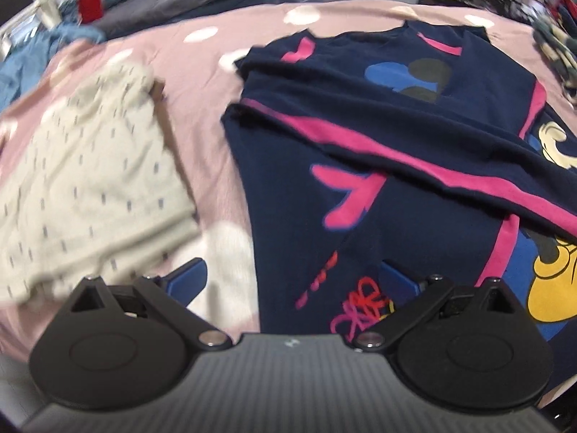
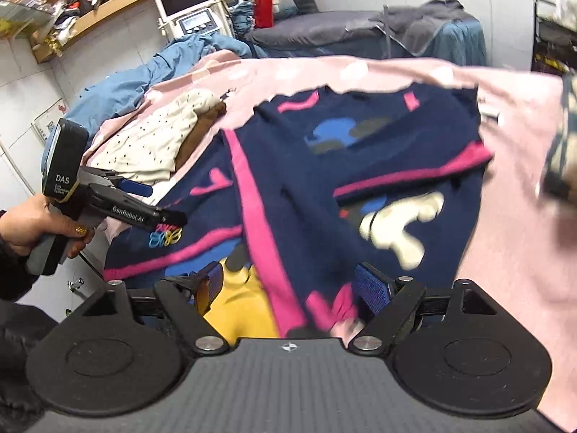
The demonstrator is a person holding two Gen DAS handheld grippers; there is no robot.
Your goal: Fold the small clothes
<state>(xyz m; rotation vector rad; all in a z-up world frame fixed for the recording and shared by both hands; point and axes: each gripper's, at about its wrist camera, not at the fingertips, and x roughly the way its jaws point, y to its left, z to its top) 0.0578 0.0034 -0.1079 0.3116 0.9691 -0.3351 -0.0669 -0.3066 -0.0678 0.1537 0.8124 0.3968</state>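
Cream knit fabric with small dark flecks, a folded garment (image 1: 90, 180), lies at the left on the pink bedspread with pale dots (image 1: 202, 72), apart from the navy clothing beside it. The left gripper (image 1: 292, 281), held in a person's hand (image 2: 39, 223) (seen from the right wrist camera), hovers over the near edge with its blue-padded fingers (image 1: 187, 278) spread wide, grasping nothing. Further right, the navy blue top with magenta stripes and cartoon prints (image 1: 378, 137) lies spread on the bedspread, one part folded across it. The right gripper (image 2: 292, 288) is released too, its fingers wide apart over the garment's near magenta edge, though blur hides whether they touch it.
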